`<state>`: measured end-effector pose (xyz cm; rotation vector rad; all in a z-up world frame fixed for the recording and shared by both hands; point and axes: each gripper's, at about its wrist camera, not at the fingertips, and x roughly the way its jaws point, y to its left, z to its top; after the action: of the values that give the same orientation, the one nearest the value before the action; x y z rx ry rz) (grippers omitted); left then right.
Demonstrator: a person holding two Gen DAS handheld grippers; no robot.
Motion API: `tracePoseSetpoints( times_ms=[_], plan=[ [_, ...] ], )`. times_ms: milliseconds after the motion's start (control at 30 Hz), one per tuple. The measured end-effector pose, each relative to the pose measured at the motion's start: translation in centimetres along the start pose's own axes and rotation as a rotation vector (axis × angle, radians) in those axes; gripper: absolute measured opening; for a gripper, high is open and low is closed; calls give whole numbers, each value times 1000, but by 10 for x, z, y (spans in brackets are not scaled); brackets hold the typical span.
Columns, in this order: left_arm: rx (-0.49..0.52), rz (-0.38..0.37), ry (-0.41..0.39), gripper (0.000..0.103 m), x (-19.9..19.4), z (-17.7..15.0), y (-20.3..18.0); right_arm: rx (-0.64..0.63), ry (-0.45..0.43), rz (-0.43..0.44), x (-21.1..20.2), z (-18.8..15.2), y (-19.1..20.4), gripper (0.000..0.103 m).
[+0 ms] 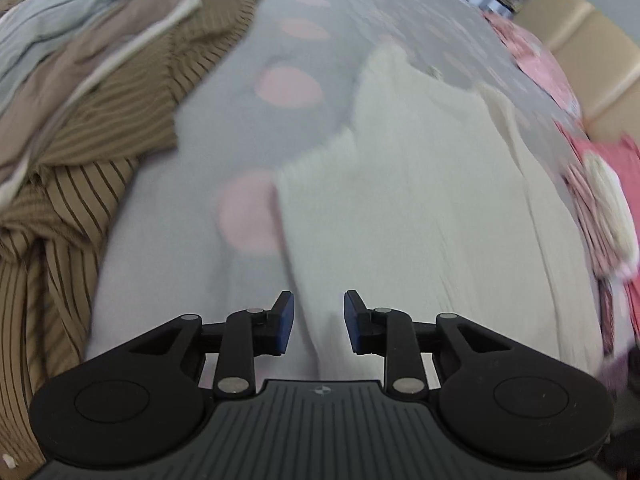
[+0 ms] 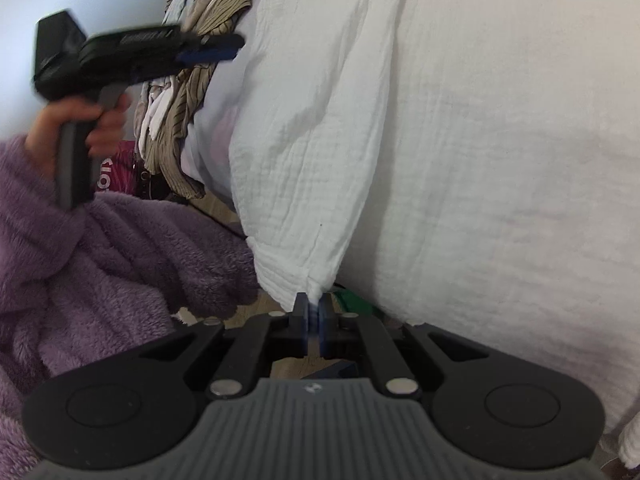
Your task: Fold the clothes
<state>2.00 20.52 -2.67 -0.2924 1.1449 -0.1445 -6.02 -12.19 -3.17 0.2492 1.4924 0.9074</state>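
Note:
A white crinkled garment [image 1: 420, 184] lies spread on the grey sheet with pink dots [image 1: 288, 88]. My left gripper [image 1: 319, 320] is open and empty, hovering above the garment's near left edge. In the right wrist view the same white garment [image 2: 460, 140] fills the frame. My right gripper [image 2: 314, 320] is shut on its folded lower corner. The left gripper [image 2: 216, 50] also shows there, held up at the left in a hand, blurred.
A pile of brown striped and pale blue clothes [image 1: 80, 100] lies at the left of the bed. Pink patterned fabric [image 1: 592, 184] lies along the right edge. A purple fleece sleeve [image 2: 100, 260] fills the lower left of the right wrist view.

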Motion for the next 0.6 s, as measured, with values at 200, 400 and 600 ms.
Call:
tracePoseSetpoints(
  times_ms=[200,400,600],
  plan=[
    [128,-52,110,24,-15,-51,-32,2,12,-29,4,5,-1,6],
    [177,-66,225,26,-6,-81,-42,-13,13,-62,10,6,1,15],
    [250,-80,263,27,17,-90,-55,-54,-38,-119,15,7,6,34]
  ],
)
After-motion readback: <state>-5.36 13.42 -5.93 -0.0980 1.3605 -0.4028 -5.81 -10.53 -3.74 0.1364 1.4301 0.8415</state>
